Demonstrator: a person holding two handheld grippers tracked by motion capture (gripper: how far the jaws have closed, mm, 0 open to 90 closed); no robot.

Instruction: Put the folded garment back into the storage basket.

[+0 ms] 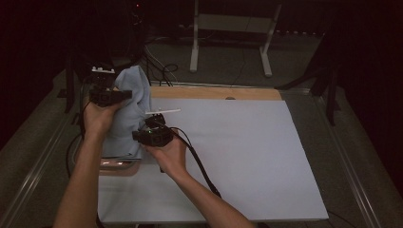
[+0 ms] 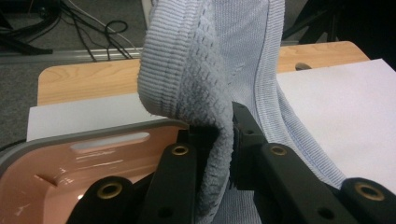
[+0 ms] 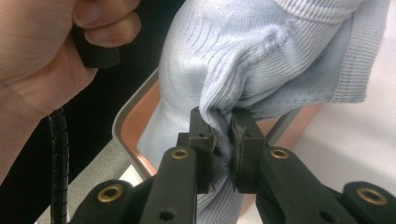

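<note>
A light blue knitted garment (image 1: 130,111) hangs lifted over a pink tray with a grey rim (image 1: 116,164) at the table's left edge. My left gripper (image 1: 124,94) holds the garment's upper part; in the left gripper view its jaws (image 2: 225,140) are shut on a fold of ribbed knit (image 2: 205,60). Lower and to the right, my right gripper (image 1: 143,135) grips the cloth too. In the right gripper view its jaws (image 3: 223,133) pinch a bunched fold of the garment (image 3: 261,51), with the other hand (image 3: 42,51) at the upper left.
A white sheet (image 1: 233,152) covers most of the wooden table (image 1: 214,92). The tray (image 2: 70,158) lies just below the hanging cloth. A metal stand (image 1: 228,28) and cables (image 1: 161,71) are on the floor beyond the table.
</note>
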